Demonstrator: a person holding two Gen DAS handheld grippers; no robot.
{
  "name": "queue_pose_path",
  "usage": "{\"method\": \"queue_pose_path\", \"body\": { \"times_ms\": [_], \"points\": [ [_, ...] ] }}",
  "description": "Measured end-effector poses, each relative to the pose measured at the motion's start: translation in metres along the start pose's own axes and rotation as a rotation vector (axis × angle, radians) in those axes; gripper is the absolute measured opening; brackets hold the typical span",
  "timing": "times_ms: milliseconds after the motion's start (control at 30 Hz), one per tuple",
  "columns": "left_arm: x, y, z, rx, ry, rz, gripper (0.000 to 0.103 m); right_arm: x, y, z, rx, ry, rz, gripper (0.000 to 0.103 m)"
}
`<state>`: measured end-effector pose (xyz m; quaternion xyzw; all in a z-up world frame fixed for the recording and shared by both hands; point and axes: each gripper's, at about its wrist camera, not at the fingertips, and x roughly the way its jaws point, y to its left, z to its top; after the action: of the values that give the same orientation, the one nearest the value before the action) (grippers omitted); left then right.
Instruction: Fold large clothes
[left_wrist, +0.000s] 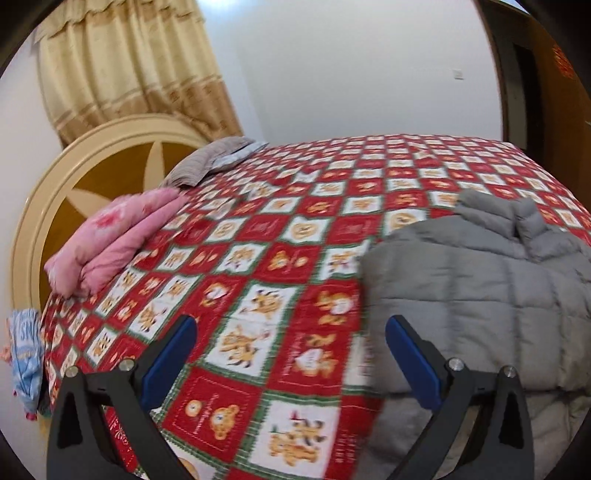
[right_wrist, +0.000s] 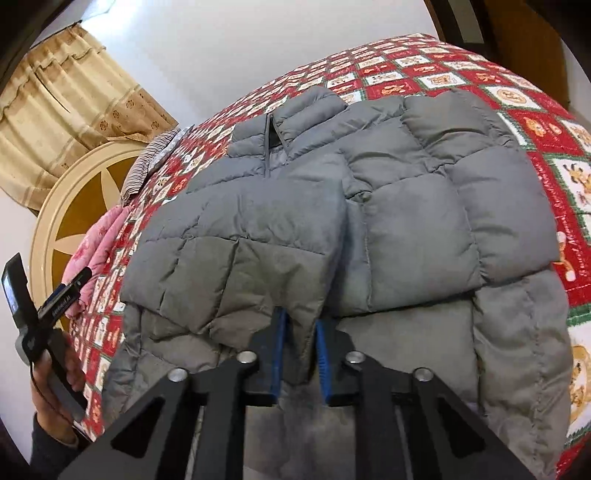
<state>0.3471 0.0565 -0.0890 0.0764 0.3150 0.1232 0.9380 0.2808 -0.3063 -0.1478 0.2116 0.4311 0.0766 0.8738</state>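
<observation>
Grey puffer jacket (right_wrist: 369, 206) lies on the bed (left_wrist: 258, 258), sleeves folded in. My right gripper (right_wrist: 299, 354) has its jaws pinched on the sleeve cuff; left gripper (left_wrist: 291, 354) jaws wide, empty, beside the jacket's edge. Keep grip firm w/ right, lay cuff flat.

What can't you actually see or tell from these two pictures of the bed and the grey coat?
- Grey puffer jacket: its bottom hem is hidden behind the right tool in the right wrist view; the left wrist view cuts off its right side.
- Blue printed cloth: its lettering is blurred in the left wrist view.
- Left tool: the right wrist view's edge cuts it off.
</observation>
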Motion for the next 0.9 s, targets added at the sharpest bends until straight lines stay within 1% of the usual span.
{"method": "queue_pose_path", "body": {
  "times_ms": [133, 167, 267, 300, 333, 367, 400, 467, 533, 600, 667, 767, 800, 900],
  "points": [
    [0.01, 0.002, -0.001, -0.028, 0.024, -0.015, 0.103, -0.016, -0.006, -0.001, -0.029, -0.038, -0.059, 0.008],
    [0.011, 0.0, -0.001, -0.028, 0.026, -0.023, 0.103, -0.018, -0.008, -0.002, -0.034, -0.039, -0.072, 0.008],
    [0.011, -0.018, 0.001, -0.006, 0.027, -0.051, 0.103, -0.015, -0.005, -0.001, -0.114, -0.021, -0.136, 0.01],
    [0.01, -0.026, 0.003, 0.006, 0.026, -0.064, 0.103, -0.016, -0.006, -0.001, -0.121, -0.025, -0.163, 0.022],
    [0.007, -0.034, 0.005, 0.021, 0.019, -0.076, 0.103, -0.02, -0.007, 0.0, -0.12, -0.038, -0.215, 0.034],
    [0.004, -0.039, 0.008, 0.032, 0.009, -0.085, 0.103, -0.028, -0.009, 0.002, -0.108, -0.068, -0.27, 0.059],
    [0.0, -0.047, 0.012, 0.044, -0.012, -0.099, 0.103, -0.038, -0.011, 0.004, -0.094, -0.103, -0.307, 0.065],
    [-0.006, -0.059, 0.02, 0.065, -0.056, -0.126, 0.103, -0.057, -0.004, 0.011, -0.085, -0.198, -0.369, 0.065],
    [-0.004, -0.075, 0.026, 0.087, -0.071, -0.167, 0.103, -0.063, 0.009, 0.019, -0.11, -0.236, -0.342, 0.065],
    [0.01, -0.089, 0.028, 0.1, -0.04, -0.188, 0.103, -0.053, 0.028, 0.027, -0.133, -0.227, -0.287, 0.065],
    [0.026, -0.099, 0.027, 0.093, -0.001, -0.186, 0.103, -0.036, 0.041, 0.034, -0.153, -0.208, -0.245, 0.065],
    [0.043, -0.113, 0.016, 0.11, 0.038, -0.178, 0.103, -0.002, 0.053, 0.036, -0.186, -0.187, -0.261, 0.065],
    [0.046, -0.115, 0.011, 0.113, 0.049, -0.188, 0.103, 0.009, 0.054, 0.036, -0.186, -0.172, -0.265, 0.065],
    [0.05, -0.119, -0.002, 0.108, 0.069, -0.206, 0.103, 0.027, 0.045, 0.03, -0.172, -0.15, -0.285, 0.065]
  ]
}}
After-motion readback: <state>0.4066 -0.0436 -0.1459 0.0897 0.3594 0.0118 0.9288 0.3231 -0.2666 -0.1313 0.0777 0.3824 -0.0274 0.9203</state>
